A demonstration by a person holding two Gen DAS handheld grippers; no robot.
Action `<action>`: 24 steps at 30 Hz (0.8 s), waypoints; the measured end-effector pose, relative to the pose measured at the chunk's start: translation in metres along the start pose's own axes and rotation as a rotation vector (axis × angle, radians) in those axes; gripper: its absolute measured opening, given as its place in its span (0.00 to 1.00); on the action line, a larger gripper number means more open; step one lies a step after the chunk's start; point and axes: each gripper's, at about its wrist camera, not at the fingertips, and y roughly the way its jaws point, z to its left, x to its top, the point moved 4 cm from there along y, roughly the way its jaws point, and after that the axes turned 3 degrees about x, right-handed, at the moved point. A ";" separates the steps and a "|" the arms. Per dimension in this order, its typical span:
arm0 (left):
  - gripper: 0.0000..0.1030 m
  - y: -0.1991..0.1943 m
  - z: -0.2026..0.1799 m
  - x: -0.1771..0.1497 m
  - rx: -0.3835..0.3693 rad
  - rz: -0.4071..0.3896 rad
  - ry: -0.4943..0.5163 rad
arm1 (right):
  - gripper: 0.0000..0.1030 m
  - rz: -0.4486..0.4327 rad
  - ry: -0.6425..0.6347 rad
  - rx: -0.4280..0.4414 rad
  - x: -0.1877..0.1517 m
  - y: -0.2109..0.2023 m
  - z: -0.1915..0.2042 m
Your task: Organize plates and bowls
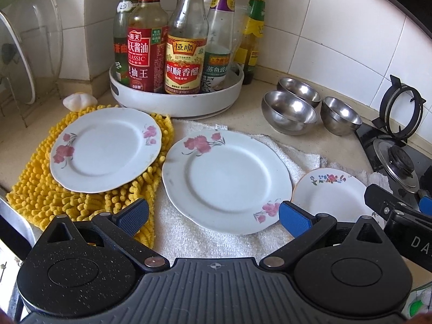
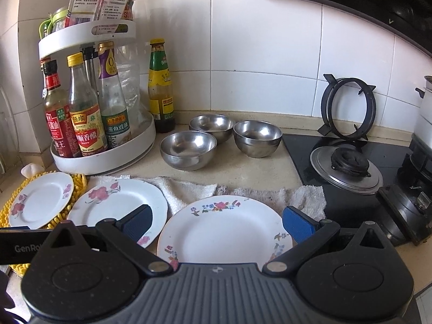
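Note:
Three white floral plates lie on the counter. The left plate (image 1: 105, 149) (image 2: 40, 201) rests on a yellow mat (image 1: 35, 189). The middle plate (image 1: 226, 181) (image 2: 113, 202) and the small right plate (image 1: 332, 194) (image 2: 224, 232) rest on a white towel (image 1: 189, 232). Three steel bowls (image 1: 290, 112) (image 2: 189, 148) stand upright behind them, apart from each other. My left gripper (image 1: 213, 216) is open and empty, above the near edge of the middle plate. My right gripper (image 2: 216, 222) is open and empty, above the small plate.
A white turntable rack (image 1: 175, 100) (image 2: 105, 159) of sauce bottles stands at the back left. A gas hob (image 2: 351, 162) with a loose burner ring and cap lies to the right. A dish rack (image 1: 24, 54) with a glass lid is far left.

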 end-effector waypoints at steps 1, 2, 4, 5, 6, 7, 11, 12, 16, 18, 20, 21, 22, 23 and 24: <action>1.00 0.000 -0.001 0.000 -0.002 0.002 0.002 | 1.00 0.002 -0.001 -0.003 0.000 0.000 0.000; 1.00 0.000 -0.002 -0.001 -0.001 0.002 0.005 | 1.00 0.004 -0.001 -0.004 -0.001 0.001 0.000; 1.00 0.000 -0.002 -0.001 -0.001 0.001 0.007 | 1.00 0.008 0.003 -0.005 -0.001 0.001 -0.001; 1.00 0.000 -0.002 -0.001 -0.002 0.002 0.007 | 1.00 0.007 0.004 -0.008 -0.001 0.001 -0.001; 1.00 0.001 -0.002 -0.001 -0.001 0.002 0.006 | 1.00 0.004 0.003 -0.016 -0.001 0.001 -0.002; 1.00 0.000 -0.002 0.000 -0.002 0.002 0.003 | 1.00 0.001 0.003 -0.023 -0.001 0.001 -0.002; 1.00 -0.001 -0.003 0.000 -0.003 -0.003 0.005 | 1.00 0.007 0.007 -0.024 -0.002 0.001 -0.003; 1.00 -0.001 -0.003 0.000 -0.003 -0.002 0.006 | 1.00 0.007 0.004 -0.024 -0.002 0.001 -0.002; 1.00 -0.001 -0.003 -0.001 -0.002 0.001 0.002 | 1.00 0.000 0.003 -0.022 -0.003 -0.001 -0.003; 1.00 -0.001 -0.004 -0.002 -0.003 0.000 0.006 | 1.00 0.003 0.005 -0.021 -0.003 -0.001 -0.003; 1.00 -0.002 -0.005 -0.002 -0.001 0.000 0.012 | 1.00 0.006 0.005 -0.021 -0.004 -0.001 -0.003; 1.00 -0.002 -0.006 -0.002 -0.001 0.000 0.014 | 1.00 0.006 0.006 -0.021 -0.003 -0.001 -0.003; 1.00 -0.002 -0.006 -0.002 -0.001 -0.002 0.015 | 1.00 0.005 0.007 -0.021 -0.003 -0.002 -0.003; 1.00 -0.002 -0.006 -0.002 0.000 -0.003 0.018 | 1.00 0.004 0.006 -0.022 -0.003 -0.002 -0.003; 1.00 -0.003 -0.007 -0.003 0.000 -0.003 0.021 | 1.00 0.006 0.004 -0.023 -0.003 -0.002 -0.003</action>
